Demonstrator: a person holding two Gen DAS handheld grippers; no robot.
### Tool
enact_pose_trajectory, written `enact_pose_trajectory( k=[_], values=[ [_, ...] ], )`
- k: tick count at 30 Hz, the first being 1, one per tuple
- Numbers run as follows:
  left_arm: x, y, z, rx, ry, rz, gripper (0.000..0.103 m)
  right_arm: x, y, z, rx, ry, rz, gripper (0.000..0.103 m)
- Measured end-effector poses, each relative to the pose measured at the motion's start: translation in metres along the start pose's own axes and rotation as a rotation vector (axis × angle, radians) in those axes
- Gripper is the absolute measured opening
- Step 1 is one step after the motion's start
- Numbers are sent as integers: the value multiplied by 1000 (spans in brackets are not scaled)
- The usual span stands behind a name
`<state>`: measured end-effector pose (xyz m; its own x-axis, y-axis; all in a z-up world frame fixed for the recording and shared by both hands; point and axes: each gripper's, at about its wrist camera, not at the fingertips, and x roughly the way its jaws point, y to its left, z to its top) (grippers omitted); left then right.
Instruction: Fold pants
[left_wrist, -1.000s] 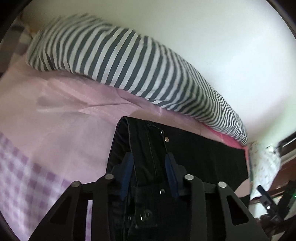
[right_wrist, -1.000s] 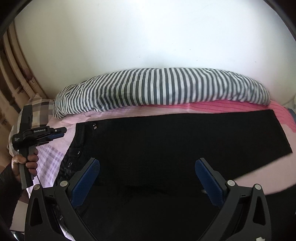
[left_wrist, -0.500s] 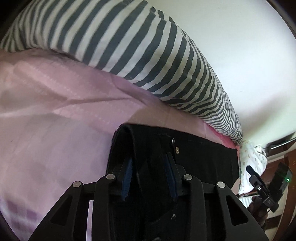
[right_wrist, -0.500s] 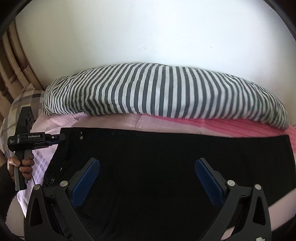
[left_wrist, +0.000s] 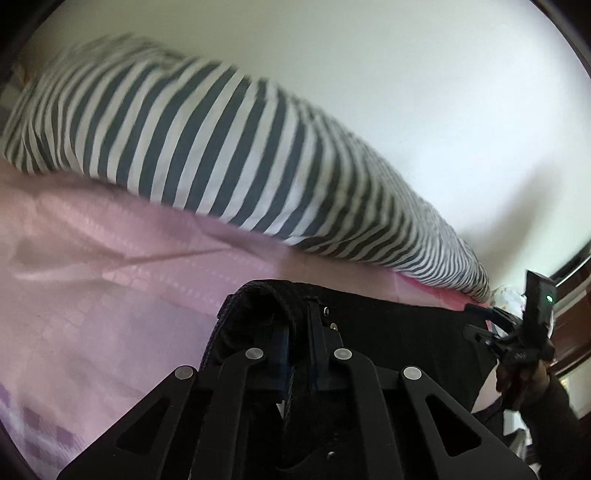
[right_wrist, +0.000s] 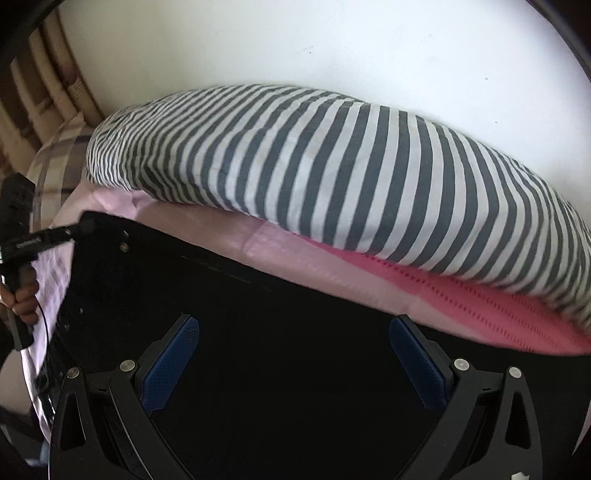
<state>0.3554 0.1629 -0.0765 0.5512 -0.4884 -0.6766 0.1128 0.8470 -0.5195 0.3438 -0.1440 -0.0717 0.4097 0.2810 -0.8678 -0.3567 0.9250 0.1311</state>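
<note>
The left gripper pinches the pants at the waistband to lift that end for folding; the right gripper hovers spread above the legs, ready to pin.

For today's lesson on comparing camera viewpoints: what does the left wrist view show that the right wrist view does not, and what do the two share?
Only the left wrist view shows the left gripper from behind, shut on the waistband of the black pants, and the right gripper's housing with a green light. Only the right wrist view shows the right gripper open over the pants, blue pads wide apart, plus a plaid pillow and bright pink cloth. Both show the striped pillow, pale pink sheet and white wall.
</note>
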Motion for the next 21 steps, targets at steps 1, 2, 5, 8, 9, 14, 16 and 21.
enact_pose_trajectory(
  k=[1, 2, 5, 8, 9, 14, 16, 21],
  values=[
    [-6, -4, -1, 9, -21, -6, 7, 3, -3, 3, -15, 24, 19, 103],
    [-10, -7, -2, 14, -34, -12, 7, 5, -6, 6, -28, 41, 38, 103],
    [-26, -16, -2, 27, -80, -59, 7, 9, -13, 16, -96, 93, 107, 103],
    [-44, -18, -6, 29, -118, -100, 7, 10, -18, 32, -152, 121, 168, 103],
    [-50, -19, -8, 23, -131, -117, 7, 12, -20, 39, -175, 140, 195, 103],
    [-68, -27, -13, 22, -168, -146, 7, 33, -19, 64, -290, 271, 301, 96],
    [-71, -30, -16, 29, -170, -136, 7, 41, -22, 71, -314, 324, 374, 89],
    [-77, -34, -15, 39, -174, -114, 7, 55, -27, 73, -376, 408, 418, 88]
  ],
)
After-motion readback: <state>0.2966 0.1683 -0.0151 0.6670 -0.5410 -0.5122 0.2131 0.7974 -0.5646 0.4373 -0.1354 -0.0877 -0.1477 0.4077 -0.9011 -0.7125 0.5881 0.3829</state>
